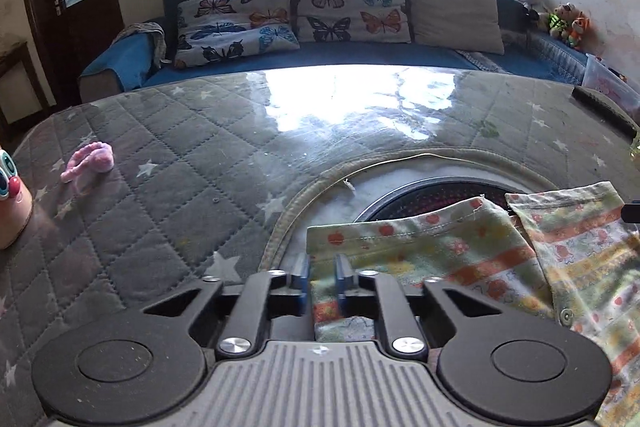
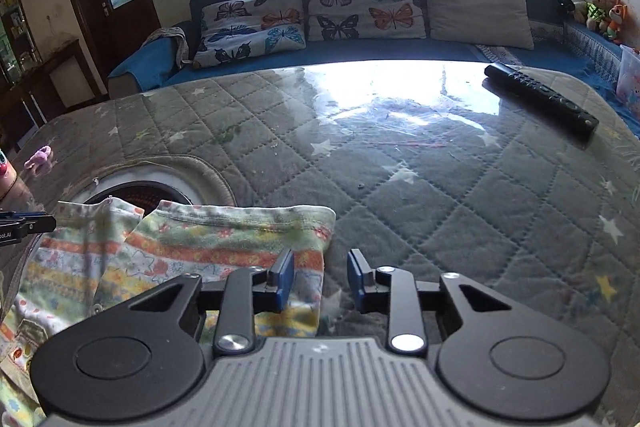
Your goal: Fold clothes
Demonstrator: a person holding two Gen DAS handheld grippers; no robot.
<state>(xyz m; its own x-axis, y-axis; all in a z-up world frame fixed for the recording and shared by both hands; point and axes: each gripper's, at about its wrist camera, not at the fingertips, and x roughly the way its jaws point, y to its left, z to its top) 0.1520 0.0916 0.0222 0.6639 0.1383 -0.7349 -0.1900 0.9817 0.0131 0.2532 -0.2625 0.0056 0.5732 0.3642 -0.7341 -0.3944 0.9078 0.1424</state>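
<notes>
Two grippers are seen over a patterned garment (image 1: 472, 259) that is spread at the near edge of the quilted table (image 1: 168, 163), partly over a round opening (image 1: 420, 187) in the cover. The left gripper (image 1: 323, 277) is closed on the garment's left edge, cloth seemingly pinched between its narrow blue fingers (image 1: 301, 275), though actual contact is hard to confirm. The right gripper (image 2: 320, 277) is held spread at the garment's right edge, and a remote control (image 2: 540, 99) is seen near the table's far right corner.
</notes>
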